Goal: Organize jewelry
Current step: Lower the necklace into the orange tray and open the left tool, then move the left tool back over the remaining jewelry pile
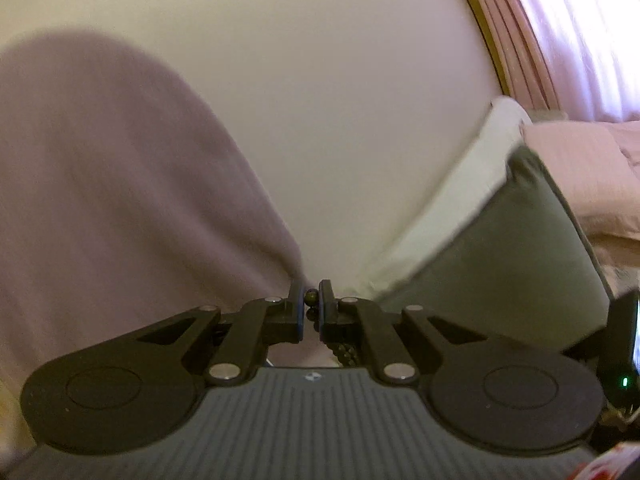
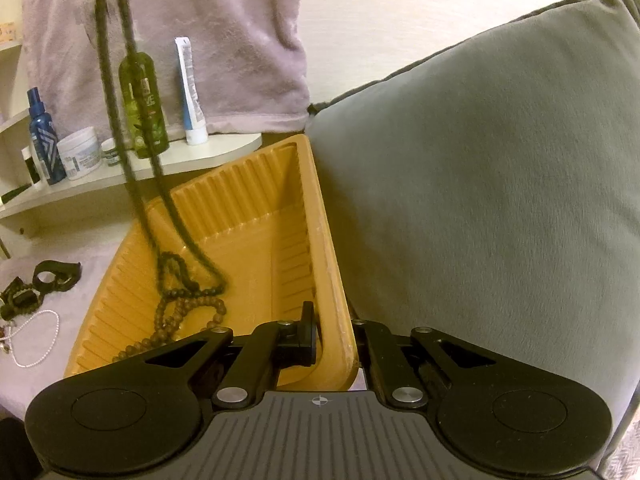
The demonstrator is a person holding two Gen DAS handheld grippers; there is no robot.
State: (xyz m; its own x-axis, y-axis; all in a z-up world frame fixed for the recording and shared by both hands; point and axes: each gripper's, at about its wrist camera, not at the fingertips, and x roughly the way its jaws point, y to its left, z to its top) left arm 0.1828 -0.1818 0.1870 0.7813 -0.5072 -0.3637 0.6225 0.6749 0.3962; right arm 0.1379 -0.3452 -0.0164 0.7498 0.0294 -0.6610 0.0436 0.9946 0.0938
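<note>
Big grey-green velvet cushion on the right, mauve fleece blanket hanging behind a cream shelf holding a green bottle, blue spray bottle and white tube.

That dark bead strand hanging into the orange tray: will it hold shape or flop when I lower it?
The dark bead strand hangs straight in two limp lines, so it will likely flop and pile up. Its lower end already coils in the orange tray, so it should fold rather than stand. The round beads may roll slightly on the ribbed floor.
</note>
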